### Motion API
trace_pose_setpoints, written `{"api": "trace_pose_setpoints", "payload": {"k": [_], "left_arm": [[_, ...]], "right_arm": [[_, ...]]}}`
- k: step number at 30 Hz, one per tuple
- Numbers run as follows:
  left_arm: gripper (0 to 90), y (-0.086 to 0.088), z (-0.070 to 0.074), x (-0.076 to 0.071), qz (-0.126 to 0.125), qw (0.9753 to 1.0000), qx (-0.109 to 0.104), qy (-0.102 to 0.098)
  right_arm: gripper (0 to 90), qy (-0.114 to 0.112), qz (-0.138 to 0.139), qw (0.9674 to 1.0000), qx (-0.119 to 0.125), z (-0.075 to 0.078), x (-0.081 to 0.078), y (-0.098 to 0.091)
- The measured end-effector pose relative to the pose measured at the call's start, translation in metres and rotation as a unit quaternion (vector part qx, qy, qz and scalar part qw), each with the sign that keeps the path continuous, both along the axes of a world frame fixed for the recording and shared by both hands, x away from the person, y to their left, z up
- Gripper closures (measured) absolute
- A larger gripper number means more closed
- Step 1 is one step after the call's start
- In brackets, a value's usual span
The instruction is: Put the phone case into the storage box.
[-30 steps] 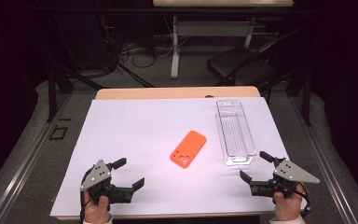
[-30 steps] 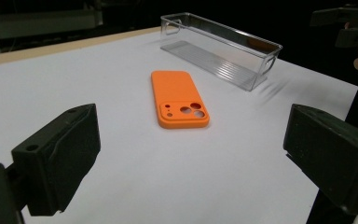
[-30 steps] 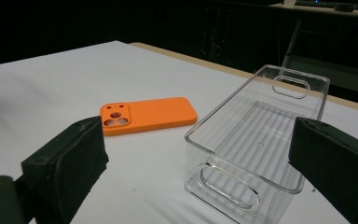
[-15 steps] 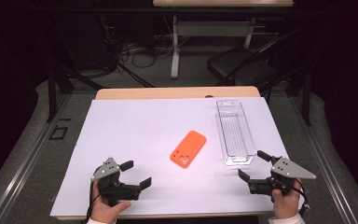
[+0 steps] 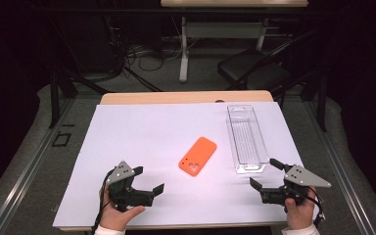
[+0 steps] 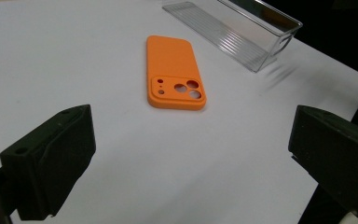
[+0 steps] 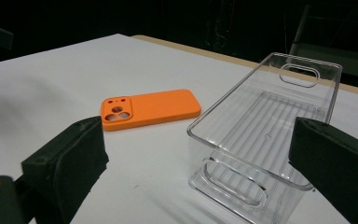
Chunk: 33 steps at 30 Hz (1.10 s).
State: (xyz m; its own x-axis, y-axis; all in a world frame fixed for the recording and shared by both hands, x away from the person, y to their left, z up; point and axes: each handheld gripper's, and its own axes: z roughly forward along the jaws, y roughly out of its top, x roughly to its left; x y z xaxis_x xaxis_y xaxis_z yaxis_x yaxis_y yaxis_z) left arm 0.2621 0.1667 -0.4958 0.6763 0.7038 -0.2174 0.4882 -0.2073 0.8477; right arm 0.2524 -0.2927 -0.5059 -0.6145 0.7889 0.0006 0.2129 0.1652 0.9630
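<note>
Both grippers, left (image 5: 149,179) and right (image 5: 263,174), rest with jaws apart near an orange phone case (image 5: 198,155) and clear tray (image 5: 247,139).

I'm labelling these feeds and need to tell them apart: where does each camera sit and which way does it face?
High view: above the person's side, looking forward and down on the table; both hands, left gripper and right gripper show at the bottom.
Left gripper view: rides the left gripper, looking between its open jaws at the phone case.
Right gripper view: rides the right gripper, looking between its open jaws at the clear tray.
All three views share the case and tray.
</note>
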Motion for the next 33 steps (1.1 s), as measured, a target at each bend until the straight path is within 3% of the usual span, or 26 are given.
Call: {"api": "trace_pose_setpoints", "payload": {"k": [1,6,9,10,12,13,19,23,29,33], "left_arm": [[4.0,-0.005,0.005,0.002,0.0,0.9998,0.022,-0.001],[4.0,-0.017,0.014,0.01,0.002,0.9993,0.038,0.002],[4.0,-0.021,0.017,0.013,-0.002,0.9994,0.034,0.005],[3.9,-0.025,0.019,0.017,-0.008,0.9995,0.027,0.014],[3.9,-0.027,0.02,0.018,-0.008,0.9993,0.032,0.015],[3.8,-0.031,0.023,0.021,-0.005,0.9989,0.044,0.017],[2.7,-0.04,0.031,0.031,-0.013,0.9983,0.046,0.032],[2.6,-0.045,0.037,0.039,-0.02,0.9972,0.047,0.054],[2.6,-0.058,0.047,0.049,-0.027,0.9955,0.075,0.052],[2.9,-0.063,0.053,0.052,-0.032,0.9953,0.079,0.044]], "right_arm": [[3.7,0.002,0.0,1.0,0.003,0.0,0.0,-0.001],[3.7,0.004,0.003,1.0,0.001,0.0,0.001,0.0],[3.7,0.004,0.004,1.0,0.001,0.0,0.0,0.001],[3.7,0.006,0.004,1.0,0.0,0.0,0.0,0.001],[3.7,0.006,0.004,1.0,-0.001,0.0,0.001,0.001],[3.8,0.007,0.005,1.0,0.0,-0.001,0.001,0.001],[3.8,0.007,0.007,1.0,-0.002,-0.001,0.001,0.0],[3.8,0.006,0.006,1.0,-0.002,-0.001,0.001,0.0],[3.9,0.007,0.007,0.9999,-0.004,-0.001,0.002,0.0],[3.9,0.008,0.007,0.9999,-0.003,-0.001,0.002,0.001]]}}
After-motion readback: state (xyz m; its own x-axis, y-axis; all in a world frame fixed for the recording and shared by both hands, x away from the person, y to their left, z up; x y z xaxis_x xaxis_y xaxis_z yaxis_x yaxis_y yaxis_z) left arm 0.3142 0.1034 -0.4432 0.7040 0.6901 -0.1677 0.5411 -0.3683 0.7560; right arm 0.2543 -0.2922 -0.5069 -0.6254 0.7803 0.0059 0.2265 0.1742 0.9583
